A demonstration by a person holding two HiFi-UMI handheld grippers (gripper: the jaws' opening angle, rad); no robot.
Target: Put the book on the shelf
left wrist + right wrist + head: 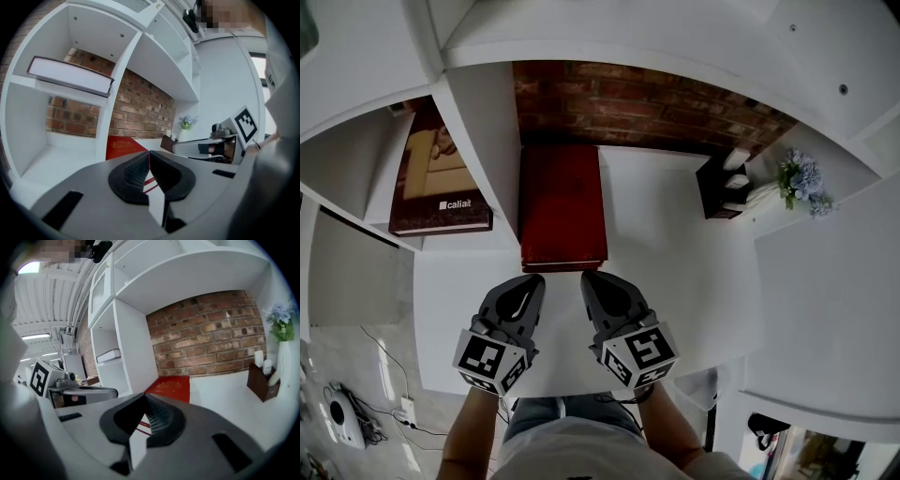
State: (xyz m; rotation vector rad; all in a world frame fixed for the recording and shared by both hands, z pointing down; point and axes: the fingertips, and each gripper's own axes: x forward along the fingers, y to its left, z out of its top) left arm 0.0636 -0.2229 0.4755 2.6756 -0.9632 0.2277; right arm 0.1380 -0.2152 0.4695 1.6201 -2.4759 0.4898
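A: Where is the book to be found?

B: The book (562,206) is seen lying flat on the white board (675,281). Its left side is set along the divider (483,141) and its far end is near the brick wall (637,103).

A: And how are the tools held?

B: The left gripper (530,279) and the right gripper (592,277) are held side by side, just short of the book's near edge. Both pairs of jaws are pressed together with nothing between them. No contact with the book can be made out.

A: Which step is judged to be in hand?

B: An approach, most likely, since nothing is gripped yet. A second book (441,178) is laid in the compartment to the left, but whether that spot is meant cannot be told.

A: What is called for next?

B: The jaws must be parted before any edge can be taken. The near edge is the one best offered.

A: What room is left for moving?

B: The book's left side is closed off by the divider, so little space is given for a jaw there. To the right, bare board is left open. The holder (722,187) and flowers (802,183) are well apart from the book. Any lift is capped by the upper shelf (187,273).
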